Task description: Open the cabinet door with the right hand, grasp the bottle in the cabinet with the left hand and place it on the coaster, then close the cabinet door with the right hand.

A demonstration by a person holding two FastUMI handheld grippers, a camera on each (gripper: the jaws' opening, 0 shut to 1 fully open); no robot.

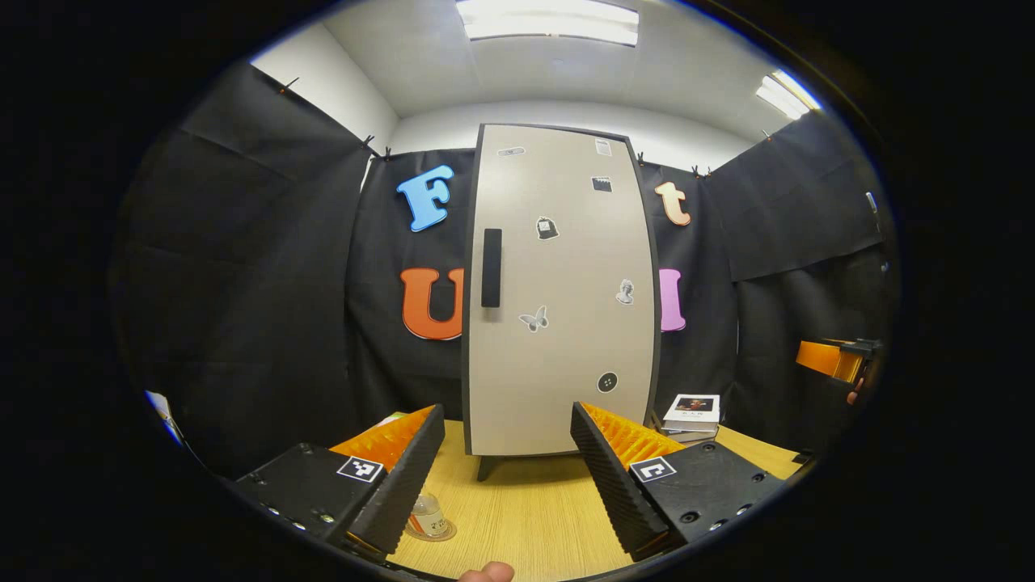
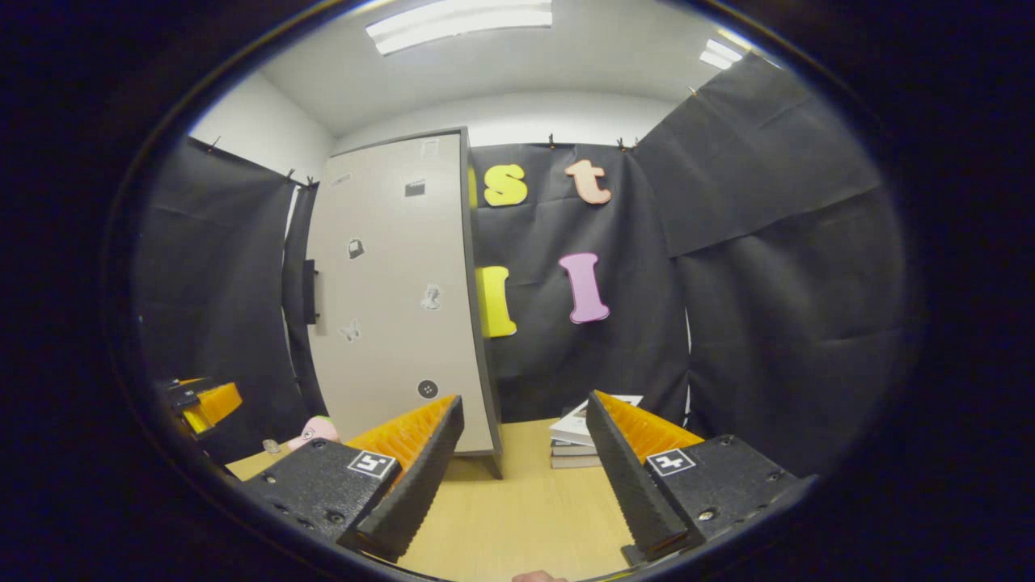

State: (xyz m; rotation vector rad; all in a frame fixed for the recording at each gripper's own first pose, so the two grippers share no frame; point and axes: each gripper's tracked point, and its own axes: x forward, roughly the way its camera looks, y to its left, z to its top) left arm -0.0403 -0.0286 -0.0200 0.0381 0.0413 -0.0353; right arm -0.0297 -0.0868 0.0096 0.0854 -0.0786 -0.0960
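Observation:
The beige cabinet [image 1: 558,291] stands on the wooden table with its door shut and a black handle [image 1: 491,267] on the door's left edge. My left gripper [image 1: 505,477] is open, facing the door from a short way off, with nothing between its fingers. A small clear bottle [image 1: 426,513] stands on a round coaster [image 1: 443,533] low at the left, partly hidden behind the left finger. In the right gripper view the cabinet [image 2: 396,299] is off to the left. My right gripper [image 2: 525,469] is open over the table with nothing held.
A stack of books [image 1: 691,416] lies right of the cabinet, also seen as books [image 2: 578,436]. A pink object [image 2: 317,428] sits on the table at the left. The other gripper [image 2: 202,400] is at the far left edge. Black cloth walls close the booth.

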